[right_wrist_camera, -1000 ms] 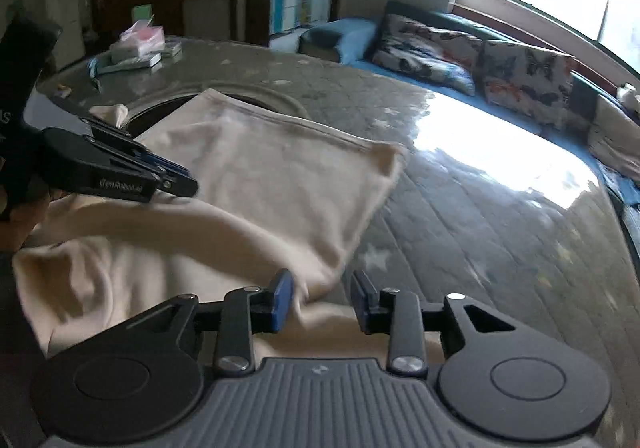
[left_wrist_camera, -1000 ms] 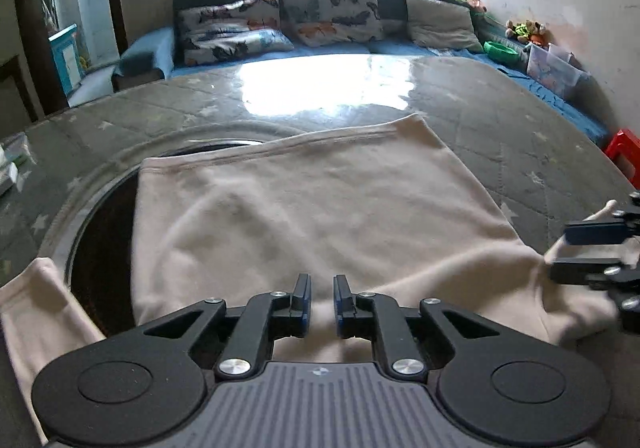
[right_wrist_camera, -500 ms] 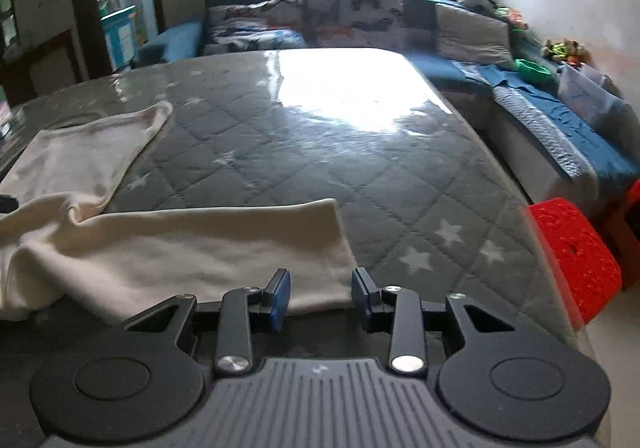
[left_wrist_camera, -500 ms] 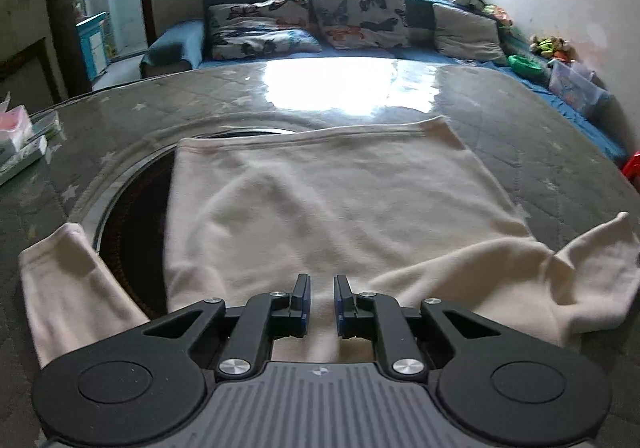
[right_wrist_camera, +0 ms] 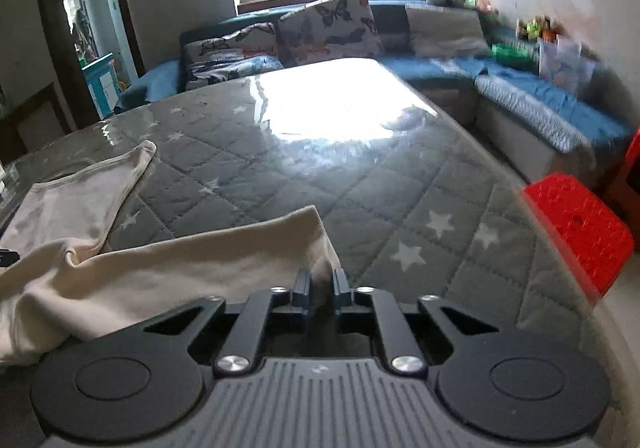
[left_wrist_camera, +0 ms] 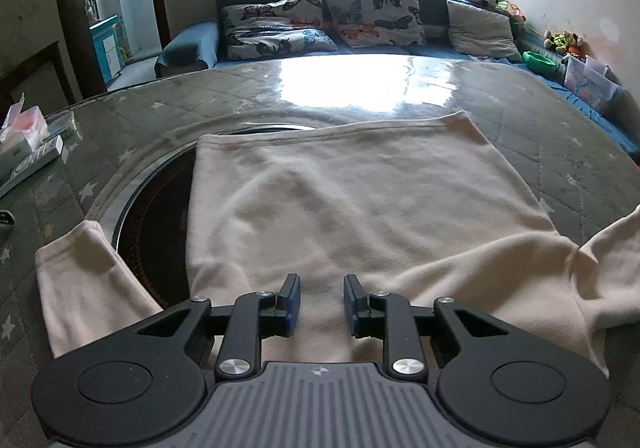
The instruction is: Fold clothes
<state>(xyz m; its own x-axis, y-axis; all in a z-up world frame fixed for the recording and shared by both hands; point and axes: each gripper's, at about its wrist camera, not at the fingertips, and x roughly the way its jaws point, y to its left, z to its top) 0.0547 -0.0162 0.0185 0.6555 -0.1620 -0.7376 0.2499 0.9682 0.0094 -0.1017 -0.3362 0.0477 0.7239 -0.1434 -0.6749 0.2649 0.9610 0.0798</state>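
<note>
A cream long-sleeved garment (left_wrist_camera: pixel 352 207) lies spread on the grey quilted table (left_wrist_camera: pixel 560 151), its hem at the far side. One sleeve (left_wrist_camera: pixel 84 288) lies at the left, the other (left_wrist_camera: pixel 608 272) at the right. My left gripper (left_wrist_camera: pixel 322 298) is open and empty, hovering over the garment's near edge. In the right wrist view my right gripper (right_wrist_camera: pixel 320 284) is shut on the cuff end of the right sleeve (right_wrist_camera: pixel 200 268), which stretches away to the left.
A dark round recess (left_wrist_camera: pixel 160 215) in the table lies partly under the garment. Boxes and packets (left_wrist_camera: pixel 24 135) sit at the table's far left. A red stool (right_wrist_camera: pixel 580 224) stands off the table's right edge. A sofa with cushions (left_wrist_camera: pixel 360 19) runs behind.
My right gripper has swung away to the right, reached the sleeve's cuff and closed on it. My left gripper has opened wider and drawn back slightly.
</note>
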